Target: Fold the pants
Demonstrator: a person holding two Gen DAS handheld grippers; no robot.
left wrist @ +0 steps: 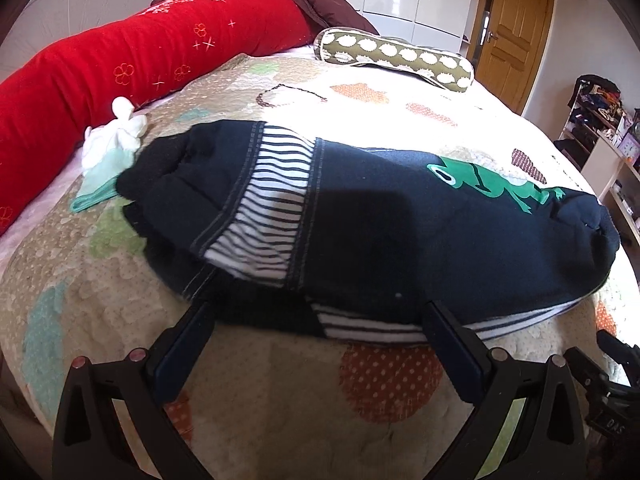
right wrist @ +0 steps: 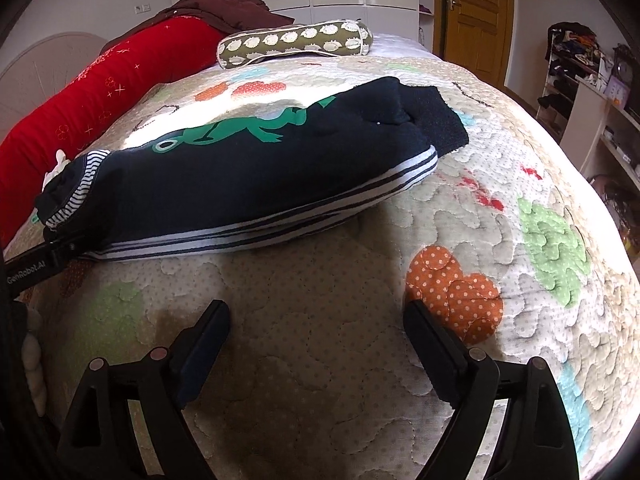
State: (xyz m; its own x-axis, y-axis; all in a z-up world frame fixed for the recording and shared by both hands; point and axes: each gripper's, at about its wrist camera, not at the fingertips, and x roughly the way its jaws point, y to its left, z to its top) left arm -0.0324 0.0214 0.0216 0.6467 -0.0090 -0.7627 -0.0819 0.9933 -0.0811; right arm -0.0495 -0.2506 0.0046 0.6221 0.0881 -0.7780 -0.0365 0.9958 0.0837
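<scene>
Dark navy pants [left wrist: 360, 232] with a green frog print and white-striped lining lie folded lengthwise on the quilted bedspread [left wrist: 280, 400]; they also show in the right wrist view [right wrist: 240, 168]. My left gripper [left wrist: 320, 312] is open, its fingertips at the near edge of the pants near the waist end, touching or just under the striped hem. My right gripper [right wrist: 318, 312] is open and empty, above bare quilt [right wrist: 320, 360] a short way in front of the pants. The left gripper's body [right wrist: 36, 264] shows at the left edge of the right wrist view.
A long red bolster [left wrist: 100, 72] lies along the bed's far left. A green patterned roll pillow [left wrist: 396, 58] lies at the far end. A small white and mint cloth [left wrist: 108, 148] lies beside the waist end. Shelves [left wrist: 600, 136] and a wooden door [left wrist: 512, 28] stand at right.
</scene>
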